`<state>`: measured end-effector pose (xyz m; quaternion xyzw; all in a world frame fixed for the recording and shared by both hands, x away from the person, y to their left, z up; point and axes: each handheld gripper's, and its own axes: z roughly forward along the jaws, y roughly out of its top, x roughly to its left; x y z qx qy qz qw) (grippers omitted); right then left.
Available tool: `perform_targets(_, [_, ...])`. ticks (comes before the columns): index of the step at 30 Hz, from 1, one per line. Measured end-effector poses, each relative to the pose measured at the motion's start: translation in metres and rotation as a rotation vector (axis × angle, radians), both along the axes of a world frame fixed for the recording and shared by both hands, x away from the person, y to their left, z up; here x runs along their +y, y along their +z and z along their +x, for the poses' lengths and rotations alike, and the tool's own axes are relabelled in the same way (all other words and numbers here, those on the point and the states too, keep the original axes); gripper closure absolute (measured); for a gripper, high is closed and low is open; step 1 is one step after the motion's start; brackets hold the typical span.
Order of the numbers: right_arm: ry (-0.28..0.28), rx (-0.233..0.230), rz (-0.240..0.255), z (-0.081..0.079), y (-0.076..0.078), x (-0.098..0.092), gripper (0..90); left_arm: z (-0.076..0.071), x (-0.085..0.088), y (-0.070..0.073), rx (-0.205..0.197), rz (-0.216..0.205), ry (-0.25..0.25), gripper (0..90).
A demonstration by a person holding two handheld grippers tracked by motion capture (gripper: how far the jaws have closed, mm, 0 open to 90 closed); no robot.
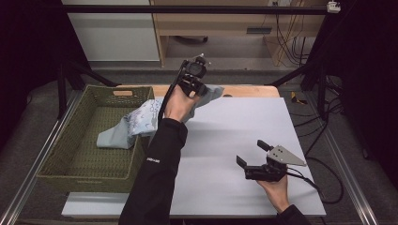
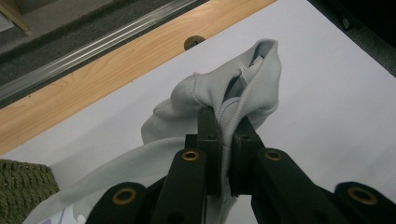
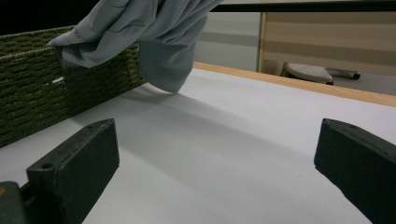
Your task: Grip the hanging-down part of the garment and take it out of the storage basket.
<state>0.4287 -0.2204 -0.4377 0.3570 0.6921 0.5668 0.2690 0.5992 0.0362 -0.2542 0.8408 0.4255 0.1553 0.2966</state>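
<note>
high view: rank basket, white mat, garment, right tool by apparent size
1. white mat, largest
2. basket
3. garment, partly hidden by the forearm, so its rank is approximate
4. right tool, smallest

White table point(image 1: 225, 140) (wicker basket point(image 1: 70, 154) beside)

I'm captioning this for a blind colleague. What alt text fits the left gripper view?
The left claw is shut on a fold of a pale grey garment, lifting it over a white table. A corner of a green woven basket sits at lower left.
</note>
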Motion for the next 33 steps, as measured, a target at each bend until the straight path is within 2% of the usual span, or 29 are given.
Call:
perform_targets(2, [0.000, -0.001, 0.008, 0.000, 0.000, 0.000, 0.4, 0.000, 0.000, 0.001, 0.001, 0.003, 0.000, 84.3])
perform_targets(3, [-0.010, 0.002, 0.030, 0.000, 0.001, 0.002, 0.4, 0.000, -0.001, 0.001, -0.004, 0.000, 0.002, 84.3])
perform_targets(4, [-0.011, 0.008, 0.027, 0.000, 0.001, 0.001, 0.4, 0.000, 0.000, 0.002, 0.001, 0.004, 0.001, 84.3])
perform_targets(5, [0.001, -0.017, 0.005, 0.001, 0.001, -0.001, 0.4, 0.000, 0.000, 0.002, 0.001, 0.005, 0.001, 84.4])
perform_targets(7, [0.000, 0.006, 0.018, 0.001, 0.002, 0.000, 0.4, -0.001, 0.000, 0.003, 0.002, 0.005, 0.000, 84.4])
perform_targets(8, [0.005, -0.013, 0.014, 0.002, 0.001, -0.001, 0.4, -0.001, 0.001, 0.003, 0.002, 0.005, -0.001, 84.3])
perform_targets(10, [0.004, 0.000, 0.018, 0.002, 0.002, -0.001, 0.4, -0.002, 0.001, 0.003, 0.000, 0.004, -0.003, 84.3])
perform_targets(11, [0.003, -0.017, 0.005, 0.003, 0.003, -0.001, 0.4, -0.002, 0.002, 0.004, 0.003, 0.006, -0.004, 84.4])
perform_targets(13, [0.001, -0.014, 0.018, 0.003, 0.004, 0.000, 0.4, -0.002, 0.003, 0.004, 0.004, 0.005, -0.003, 84.4])
perform_targets(14, [-0.011, 0.011, 0.053, 0.002, 0.006, 0.003, 0.4, -0.002, 0.003, 0.004, 0.004, 0.005, -0.002, 84.3])
perform_targets(16, [0.005, -0.002, 0.031, 0.004, 0.008, 0.004, 0.4, -0.002, 0.003, 0.004, 0.004, 0.007, -0.003, 84.4])
perform_targets(19, [0.002, -0.011, 0.035, 0.006, 0.009, 0.005, 0.4, -0.002, 0.003, 0.005, 0.004, 0.008, -0.002, 84.3])
perform_targets(20, [0.004, -0.001, 0.038, 0.006, 0.011, 0.006, 0.4, -0.002, 0.003, 0.005, 0.005, 0.011, -0.002, 84.4])
perform_targets(21, [0.001, 0.010, 0.075, 0.007, 0.014, 0.012, 0.4, -0.003, 0.003, 0.007, 0.003, 0.013, 0.000, 84.3])
perform_targets(22, [0.001, 0.010, 0.075, 0.007, 0.014, 0.012, 0.4, -0.003, 0.003, 0.007, 0.003, 0.013, 0.000, 84.4])
perform_targets(23, [0.015, -0.020, 0.041, 0.011, 0.017, 0.014, 0.4, -0.003, 0.003, 0.008, 0.002, 0.014, -0.001, 84.4])
perform_targets(25, [0.018, -0.011, 0.046, 0.012, 0.019, 0.017, 0.4, -0.003, 0.004, 0.010, 0.002, 0.018, -0.002, 84.3])
perform_targets(26, [0.021, -0.035, 0.040, 0.015, 0.020, 0.019, 0.4, -0.003, 0.004, 0.011, 0.002, 0.018, 0.000, 84.3])
perform_targets(27, [0.011, -0.013, 0.069, 0.015, 0.024, 0.025, 0.5, -0.003, 0.005, 0.011, 0.002, 0.017, 0.001, 84.3])
perform_targets(28, [0.022, -0.017, 0.085, 0.018, 0.028, 0.032, 0.5, -0.004, 0.005, 0.012, 0.003, 0.016, 0.001, 84.3])
perform_targets(29, [0.025, -0.042, 0.060, 0.020, 0.028, 0.033, 0.5, -0.004, 0.006, 0.012, 0.003, 0.016, 0.001, 84.4])
perform_targets(30, [0.025, -0.042, 0.060, 0.020, 0.028, 0.033, 0.5, -0.004, 0.006, 0.012, 0.003, 0.016, 0.001, 84.3])
perform_targets(31, [0.026, -0.031, 0.081, 0.021, 0.031, 0.039, 0.5, -0.004, 0.006, 0.013, 0.003, 0.016, 0.001, 84.3])
perform_targets(32, [0.037, -0.038, 0.066, 0.023, 0.032, 0.040, 0.6, -0.004, 0.007, 0.014, 0.002, 0.017, 0.000, 84.3])
perform_targets(33, [0.035, -0.038, 0.076, 0.024, 0.034, 0.044, 0.5, -0.005, 0.007, 0.014, 0.000, 0.016, 0.000, 84.3])
